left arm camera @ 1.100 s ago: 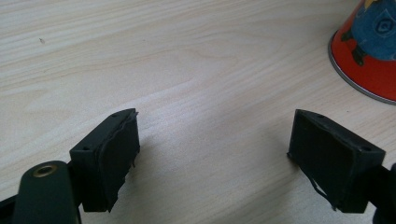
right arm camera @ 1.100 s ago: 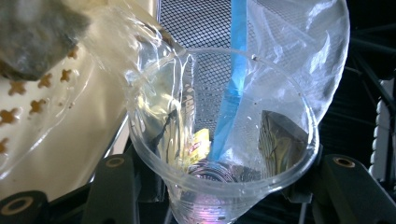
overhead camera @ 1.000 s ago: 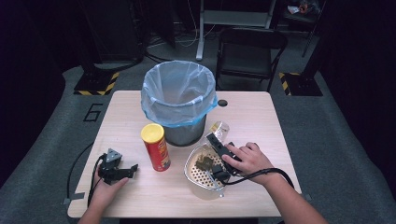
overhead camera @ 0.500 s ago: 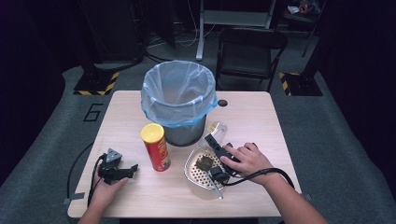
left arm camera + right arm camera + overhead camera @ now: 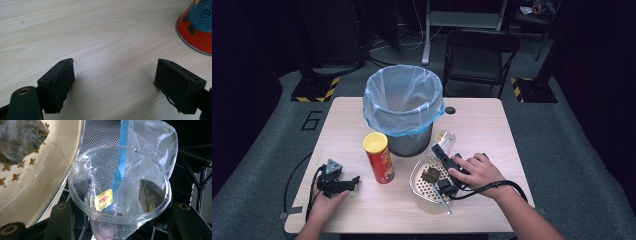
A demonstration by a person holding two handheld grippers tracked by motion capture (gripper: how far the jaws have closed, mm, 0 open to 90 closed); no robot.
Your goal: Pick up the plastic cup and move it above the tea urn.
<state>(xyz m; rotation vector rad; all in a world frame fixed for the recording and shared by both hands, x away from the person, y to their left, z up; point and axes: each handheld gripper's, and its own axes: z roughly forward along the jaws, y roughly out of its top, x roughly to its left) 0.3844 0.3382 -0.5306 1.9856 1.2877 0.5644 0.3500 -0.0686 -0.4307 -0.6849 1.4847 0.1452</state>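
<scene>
My right gripper (image 5: 440, 150) is shut on a clear plastic cup (image 5: 446, 137), just right of the bin and at the far edge of a cream perforated strainer (image 5: 419, 186). In the right gripper view the cup (image 5: 120, 195) sits between the jaws of the right gripper (image 5: 121, 211). A yellow tea tag (image 5: 103, 199) lies inside it, and its string runs to a wet tea bag (image 5: 20, 137) on the strainer (image 5: 45, 177). That tea bag (image 5: 430, 175) lies in the strainer's middle. My left gripper (image 5: 338, 183) rests open on the table; its jaws (image 5: 117, 77) hold nothing.
A grey mesh bin with a blue bag (image 5: 402, 107) stands mid-table. A red chips can with a yellow lid (image 5: 379, 157) stands upright between the grippers; its base (image 5: 197, 27) shows ahead of the left jaws. A chair (image 5: 477, 55) stands beyond the table.
The right hand with the cup has shifted slightly left, toward the strainer. The left gripper has not moved.
</scene>
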